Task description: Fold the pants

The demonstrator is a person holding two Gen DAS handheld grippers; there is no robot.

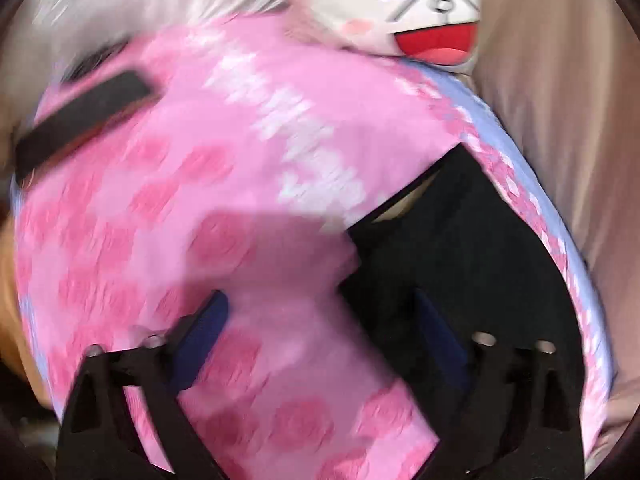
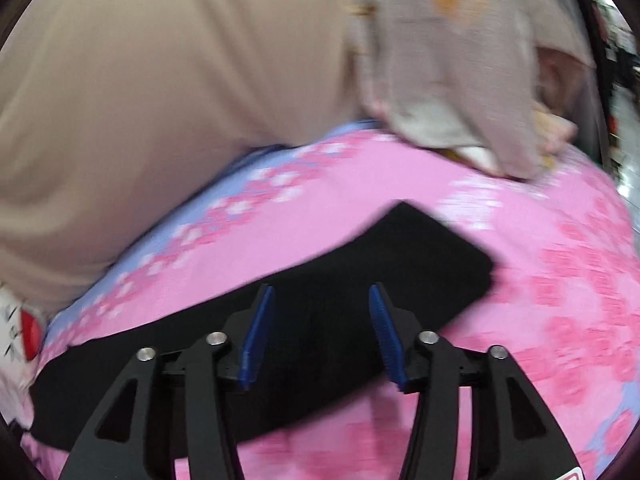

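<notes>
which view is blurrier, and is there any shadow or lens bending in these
Left wrist view: heaviest motion smear, the pink floral bedcover streaked, a soft shadow across its middle, the cartoon pillow fairly crisp. Right wrist view: milder blur, the black pants and the right gripper fairly sharp, the beige curtain soft. Both: fisheye bowing, dark round corners.

1. Pants I'm folding: plain black.
2. Bedsheet: pink w/ darker pink blossoms, white flecks, pale blue border.
3. Plush pillow: white, black squint eyes, red mouth, pink cheek.
4. Curtain: beige.
5. My gripper pads: blue, frames black.
</notes>
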